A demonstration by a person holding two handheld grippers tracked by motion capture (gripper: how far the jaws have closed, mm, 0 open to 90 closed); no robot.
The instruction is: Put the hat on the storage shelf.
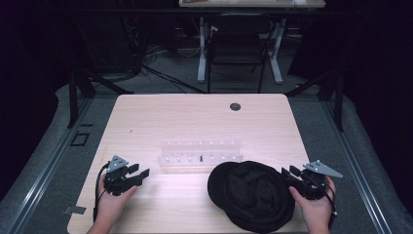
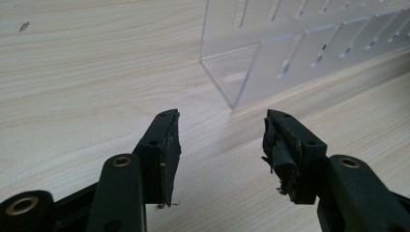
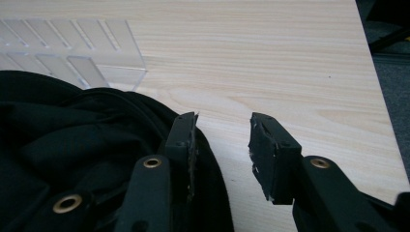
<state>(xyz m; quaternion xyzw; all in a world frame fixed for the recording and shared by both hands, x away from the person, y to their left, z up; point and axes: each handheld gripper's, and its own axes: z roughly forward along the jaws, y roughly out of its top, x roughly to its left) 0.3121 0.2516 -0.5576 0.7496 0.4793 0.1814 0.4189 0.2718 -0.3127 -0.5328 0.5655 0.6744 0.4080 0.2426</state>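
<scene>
Thing in hand: a black, soft fabric cap point(image 1: 251, 195), lying crumpled on the pale wooden bench point(image 1: 195, 122) at its near right, just in front of the clear acrylic slotted rack point(image 1: 200, 155).
Left tongs point(image 1: 139, 175): released, jaws spread with nothing between them, low over bare bench at the near left, well apart from the cap; in the left gripper view they point toward the rack's corner point(image 2: 232, 104).
Right tongs point(image 1: 286, 174): released too, jaws apart and empty, at the cap's right edge; in the right gripper view point(image 3: 222, 140) one jaw sits over the dark cloth point(image 3: 72, 145), the other over bare wood.
Handling, as a judgement: light and limp, it will fold and sag when lifted; not fragile, not slippery, the weave should grip the worn pads well.
Where to take hold: pinch the rim fold nearest the right tongs, catching few layers; a second pinch on the opposite edge would keep it spread.
</scene>
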